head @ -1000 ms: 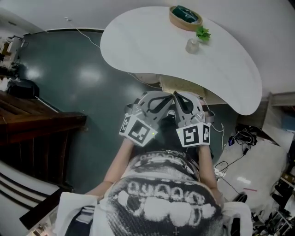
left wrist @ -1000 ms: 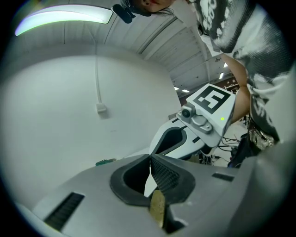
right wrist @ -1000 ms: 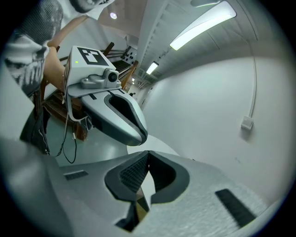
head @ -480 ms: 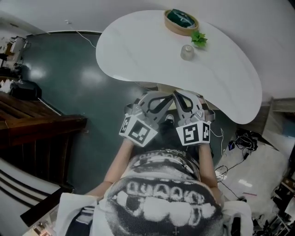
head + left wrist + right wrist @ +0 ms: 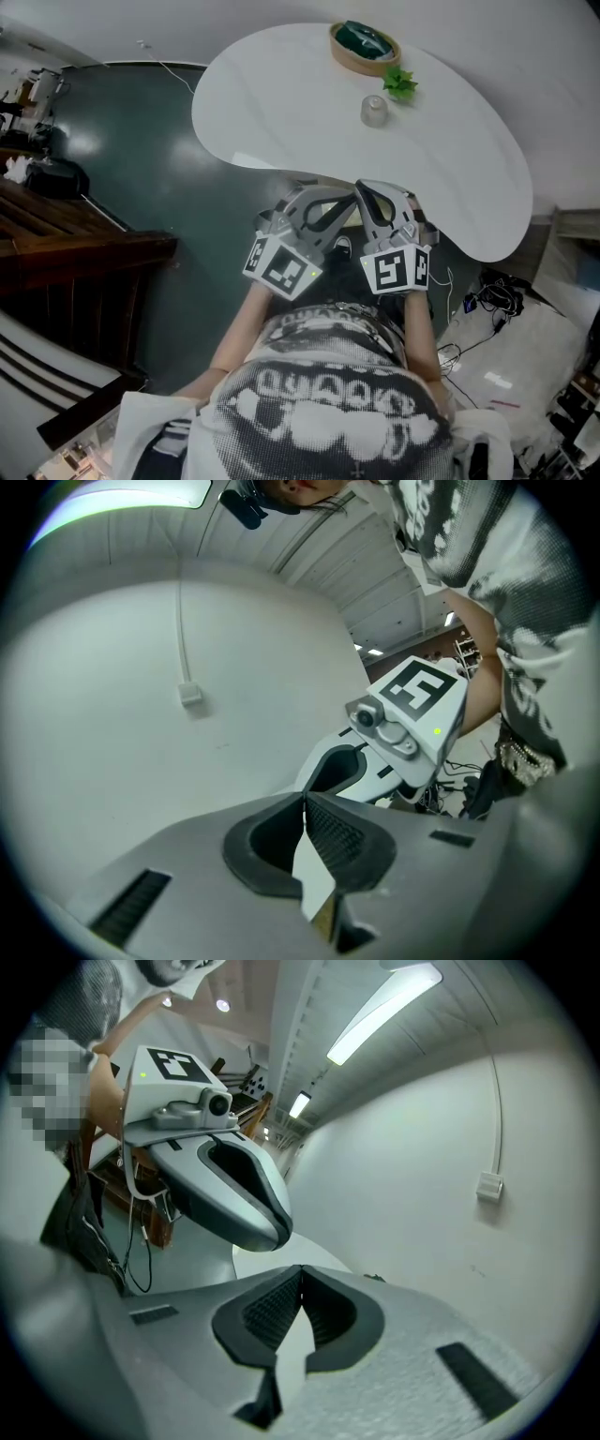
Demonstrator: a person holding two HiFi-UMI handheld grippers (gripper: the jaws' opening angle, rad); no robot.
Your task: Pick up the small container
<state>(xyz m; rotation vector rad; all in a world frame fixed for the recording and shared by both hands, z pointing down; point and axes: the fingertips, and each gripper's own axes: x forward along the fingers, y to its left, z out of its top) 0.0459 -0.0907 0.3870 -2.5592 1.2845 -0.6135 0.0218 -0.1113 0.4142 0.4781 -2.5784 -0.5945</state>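
White and kidney-shaped, the table (image 5: 281, 103) carries the small container (image 5: 374, 111), a pale cup standing near its far side, just beside a green sprig (image 5: 400, 84) and near a round wooden bowl (image 5: 365, 47). The step in hand looks like the approach: both claws hang before the person's body, well apart from the cup. The left gripper (image 5: 303, 803) has its jaws pressed together on nothing; the right gripper (image 5: 300, 1274) likewise. Next, one claw must reach across, open and straddle the cup. Count: one table, one container, one bowl, one sprig, two grippers
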